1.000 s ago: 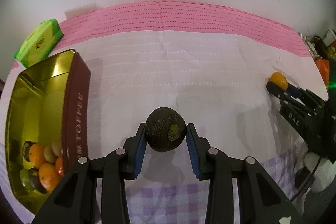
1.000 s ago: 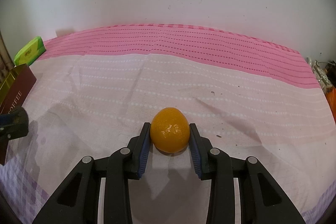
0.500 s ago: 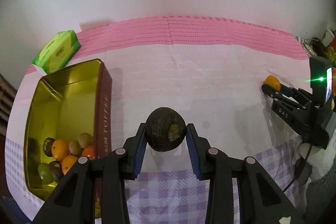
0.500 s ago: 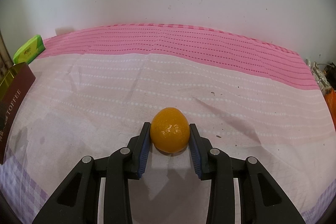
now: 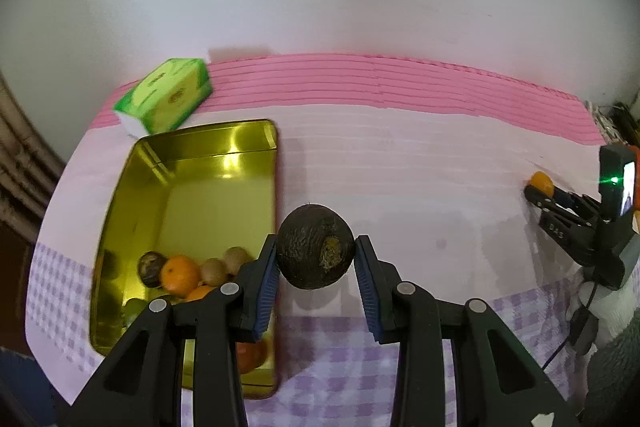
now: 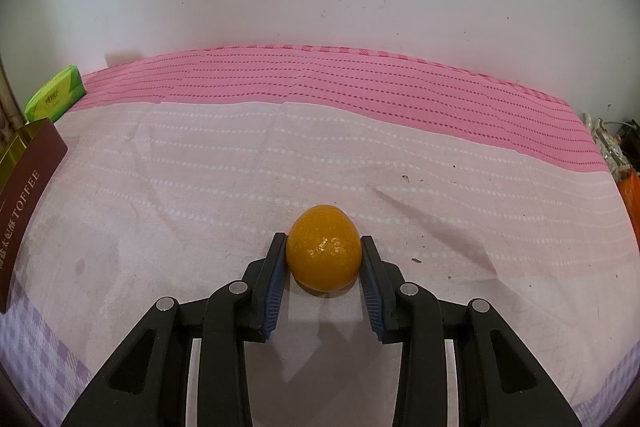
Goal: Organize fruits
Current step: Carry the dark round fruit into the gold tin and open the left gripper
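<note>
Gold tin [image 5: 256, 187] with mixed fruits [image 5: 180, 273]

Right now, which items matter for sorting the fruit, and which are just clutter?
Job:
- dark fruit, clamped in left gripper
- orange fruit, clamped in right gripper
- gold tin, with fruit already in it

Lying about:
- green packet
- oddments at the cloth's far right edge

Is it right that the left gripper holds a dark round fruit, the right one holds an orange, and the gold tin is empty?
Not quite. The tin is not empty: the left wrist view shows several fruits lying in its near end. The rest is right: the left gripper holds the dark round fruit, and the right gripper holds the orange.
</note>
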{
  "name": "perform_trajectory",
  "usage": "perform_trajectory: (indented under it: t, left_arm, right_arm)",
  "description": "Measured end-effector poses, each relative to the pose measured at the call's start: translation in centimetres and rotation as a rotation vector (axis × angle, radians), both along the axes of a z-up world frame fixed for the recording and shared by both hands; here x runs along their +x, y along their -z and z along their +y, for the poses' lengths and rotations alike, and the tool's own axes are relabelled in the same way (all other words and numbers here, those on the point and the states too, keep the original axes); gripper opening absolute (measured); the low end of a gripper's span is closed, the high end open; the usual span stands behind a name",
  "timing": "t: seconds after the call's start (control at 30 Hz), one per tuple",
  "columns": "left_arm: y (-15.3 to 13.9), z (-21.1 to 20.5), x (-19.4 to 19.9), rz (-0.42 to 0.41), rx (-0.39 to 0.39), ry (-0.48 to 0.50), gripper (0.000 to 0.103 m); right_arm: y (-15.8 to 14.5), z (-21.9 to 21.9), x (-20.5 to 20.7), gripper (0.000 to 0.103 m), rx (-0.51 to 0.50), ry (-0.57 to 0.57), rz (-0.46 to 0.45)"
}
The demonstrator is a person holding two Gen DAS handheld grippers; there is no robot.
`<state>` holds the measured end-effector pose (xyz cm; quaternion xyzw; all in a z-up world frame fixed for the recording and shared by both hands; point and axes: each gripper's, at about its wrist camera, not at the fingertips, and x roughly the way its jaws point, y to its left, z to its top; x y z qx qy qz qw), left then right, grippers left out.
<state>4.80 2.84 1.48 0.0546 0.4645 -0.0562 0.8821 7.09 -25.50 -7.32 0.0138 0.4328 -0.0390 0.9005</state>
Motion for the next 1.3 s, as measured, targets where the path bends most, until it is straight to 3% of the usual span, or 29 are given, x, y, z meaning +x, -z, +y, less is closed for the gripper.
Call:
perform_trajectory:
  t: [0.57, 1.3]
  left_arm:
    - [1.0, 7.5, 0.6, 0.024, 0.036, -0.169, 0.033]
    - [4.2, 9.7, 1.2, 0.090, 0.060, -0.211, 0.033]
  right_arm:
    - [0.0, 0.0, 0.0, 0.037, -0.001, 0.000, 0.000]
    - [0.0, -0.1, 0.0, 0.037, 0.002, 0.000, 0.000]
